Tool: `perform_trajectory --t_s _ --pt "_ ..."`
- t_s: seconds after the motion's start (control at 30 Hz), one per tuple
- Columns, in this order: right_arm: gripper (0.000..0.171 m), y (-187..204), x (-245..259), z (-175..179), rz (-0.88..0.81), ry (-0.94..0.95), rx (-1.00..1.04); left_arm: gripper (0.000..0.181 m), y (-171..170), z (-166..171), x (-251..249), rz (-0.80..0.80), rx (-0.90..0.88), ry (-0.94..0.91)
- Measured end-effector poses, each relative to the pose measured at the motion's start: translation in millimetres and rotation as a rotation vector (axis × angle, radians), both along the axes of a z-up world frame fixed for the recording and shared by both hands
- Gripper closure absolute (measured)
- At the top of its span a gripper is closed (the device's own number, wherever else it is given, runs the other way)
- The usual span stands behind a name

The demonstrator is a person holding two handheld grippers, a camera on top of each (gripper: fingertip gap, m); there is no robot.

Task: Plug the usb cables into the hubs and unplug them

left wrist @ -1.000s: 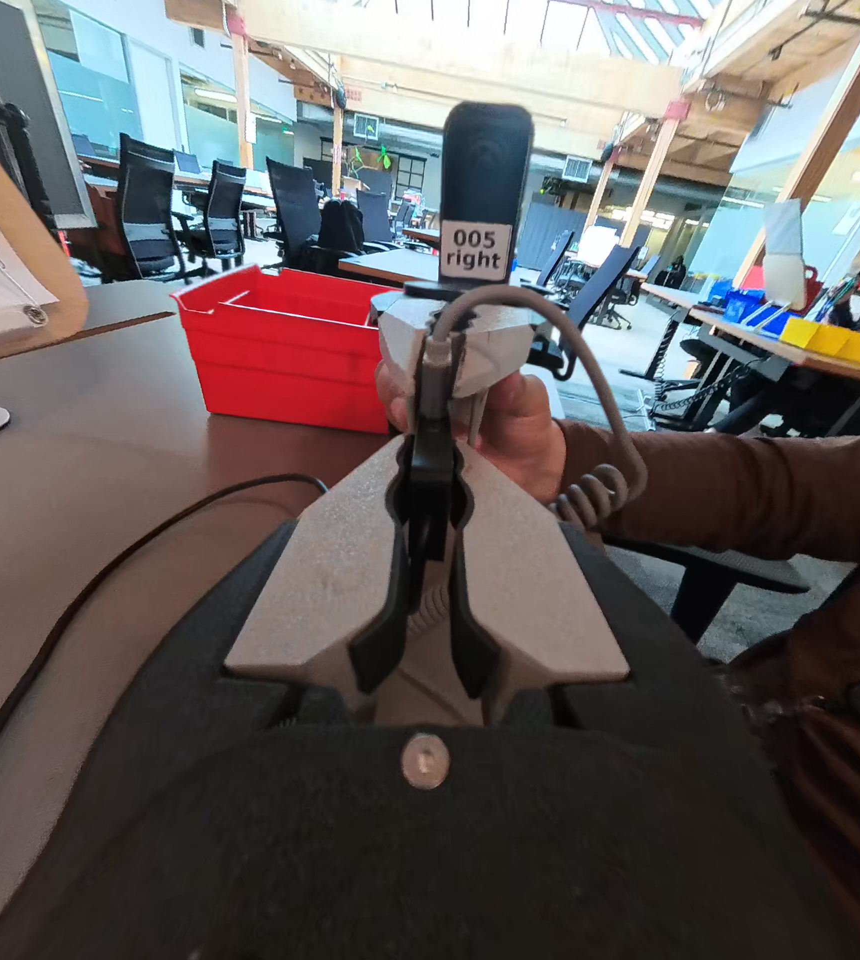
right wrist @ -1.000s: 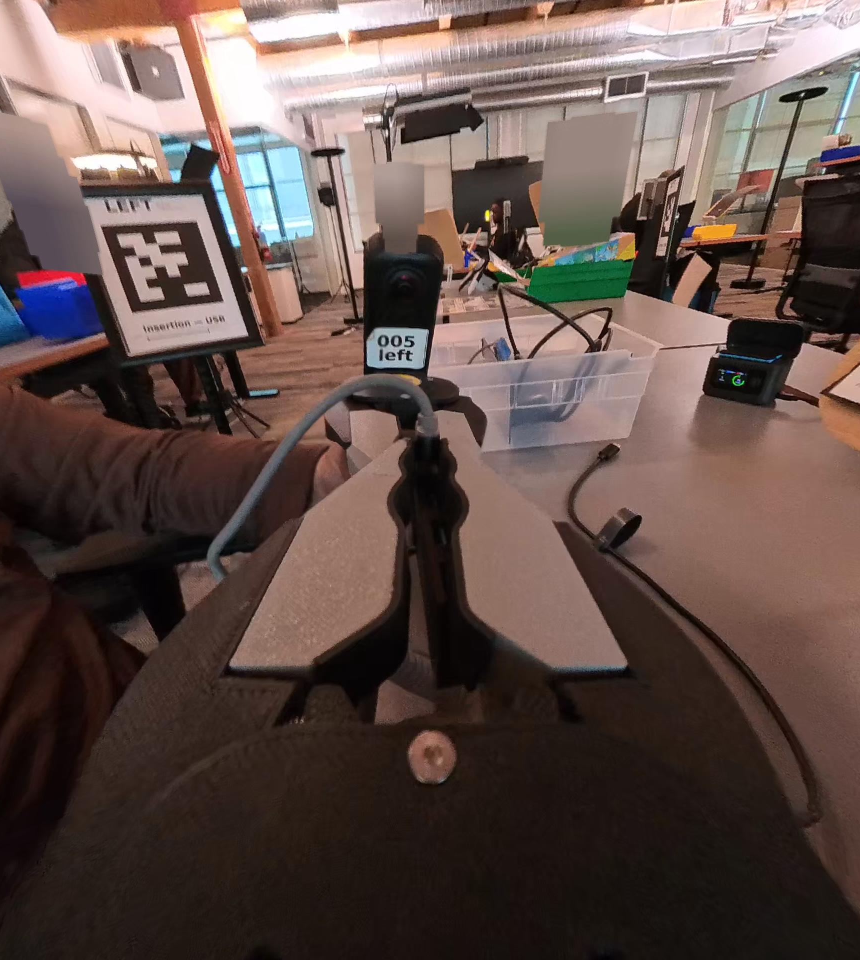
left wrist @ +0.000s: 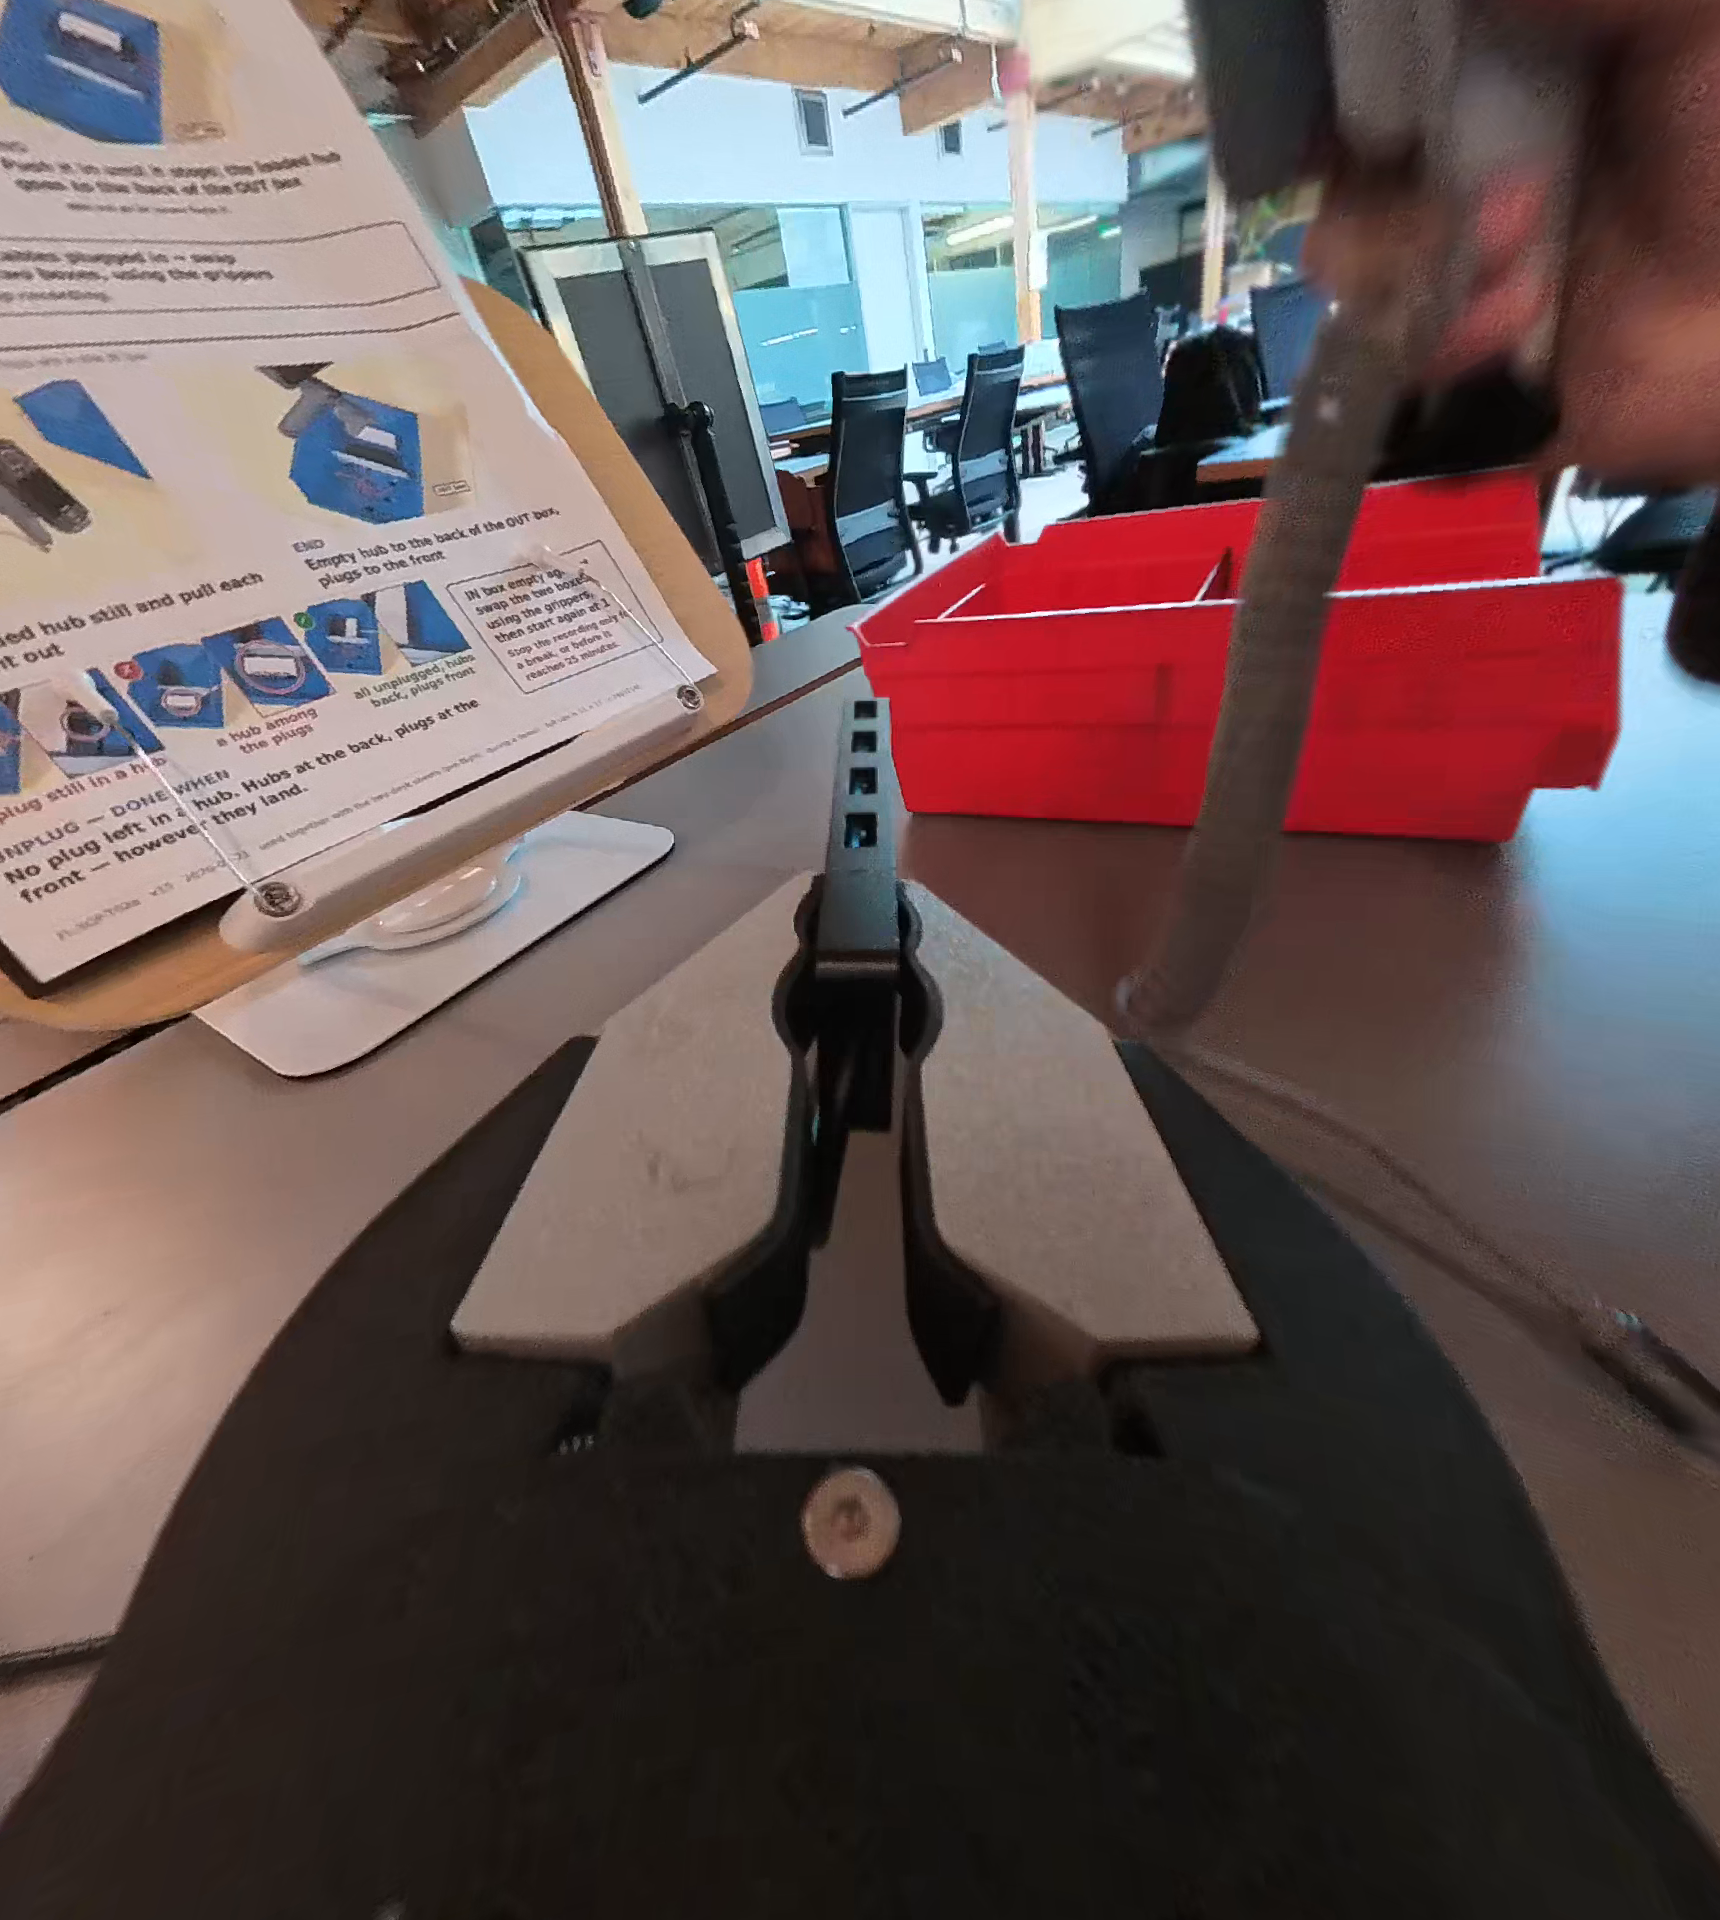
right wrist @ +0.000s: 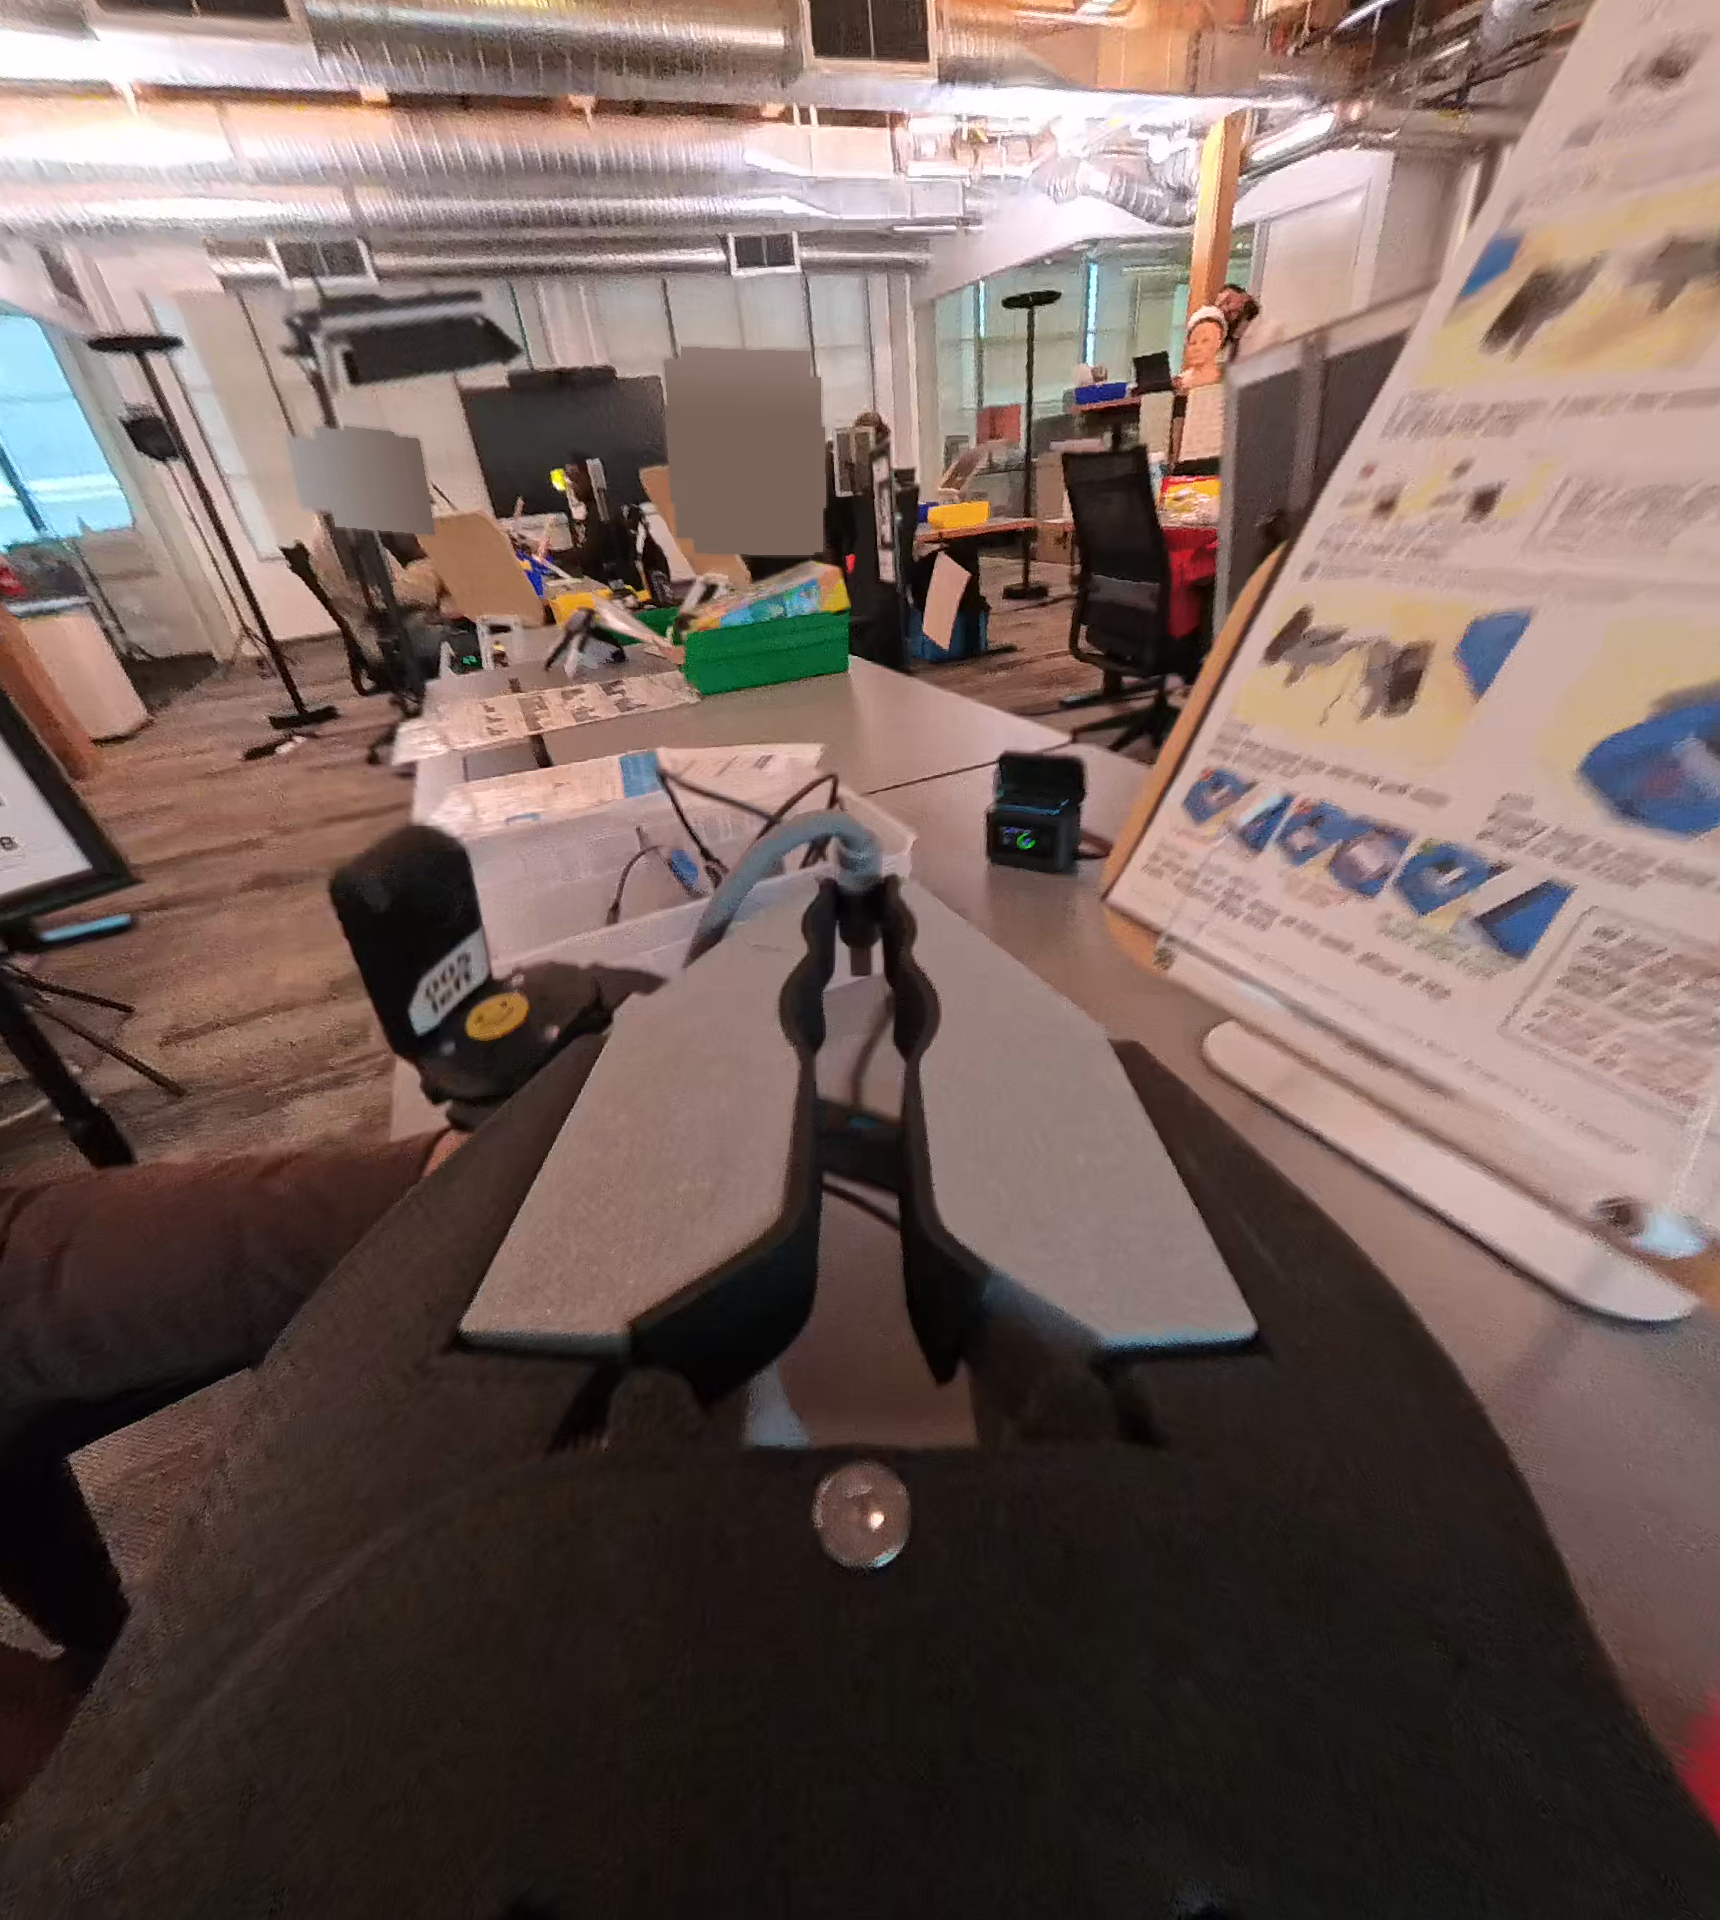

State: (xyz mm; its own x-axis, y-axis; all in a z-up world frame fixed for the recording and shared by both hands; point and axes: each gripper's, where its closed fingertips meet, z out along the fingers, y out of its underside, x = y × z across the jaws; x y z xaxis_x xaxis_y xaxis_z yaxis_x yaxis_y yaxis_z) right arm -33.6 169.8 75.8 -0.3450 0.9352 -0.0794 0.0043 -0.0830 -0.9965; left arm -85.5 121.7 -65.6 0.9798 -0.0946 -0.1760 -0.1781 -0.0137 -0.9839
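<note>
While held apart from any plug, counts as the between-step: hub in one tool, plug in the other, nothing mated. Cannot tell from this alone whether insertion or stowing comes next.

Left wrist view, left to right:
- Instruction sheet (left wrist: 264, 468) on a tilted stand, left of the work.
- Left gripper (left wrist: 858, 935): narrow, clamped on the black USB hub (left wrist: 861, 790). Grips the near end; far end juts forward over the dark table (left wrist: 1458, 1091). Slim bar, edge-on, with a row of four small square ports on top, all empty as far as visible.
- Red bin (left wrist: 1251, 707) just beyond the hub tip, divider inside, nothing visible in it.
- Grey cable (left wrist: 1271, 665) hanging in front of the bin, lower end near the table; upper end lost in motion blur.

Right wrist view, left to right:
- Clear bin (right wrist: 575, 883) of spare cables beyond the tips.
- Right gripper (right wrist: 854, 940): narrow, pinching the plug (right wrist: 856, 883), with the same grey cable arcing off to the left.

Next move, if insertion: calls for squaring plug to one port, straight push along the hub axis, left grip firm against the shove. Stiff, light parts; likely to skew if pushed off-axis.
</note>
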Motion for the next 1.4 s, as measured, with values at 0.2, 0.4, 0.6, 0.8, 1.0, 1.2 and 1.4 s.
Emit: perform_trajectory --t_s 0.2,0.4,0.6,0.8,1.0,1.2,1.4 --pt "0.166 58 56 115 -0.159 0.042 0.105 0.172 -1 5 6 -0.045 0.035 -0.026" --pt "0.166 117 103 180 -0.349 0.048 0.143 0.172 -1 5 3 -0.035 0.032 -0.04" --pt "0.165 160 131 149 -0.481 -0.072 0.197 0.172 1 1 6 -0.043 0.017 -0.023" --pt "0.165 206 146 65 -0.55 -0.252 0.302 0.172 2 -3 17 -0.074 -0.002 0.024" --pt "0.165 220 166 95 -0.576 -0.109 0.243 0.172 6 -11 18 -0.07 -0.034 0.048" --pt "0.166 221 184 167 -0.647 0.003 0.304 0.172 8 -16 16 -0.06 -0.049 0.045" --pt "0.166 226 175 147 -0.697 -0.074 0.366 0.172 7 -16 16 -0.06 -0.047 0.047"
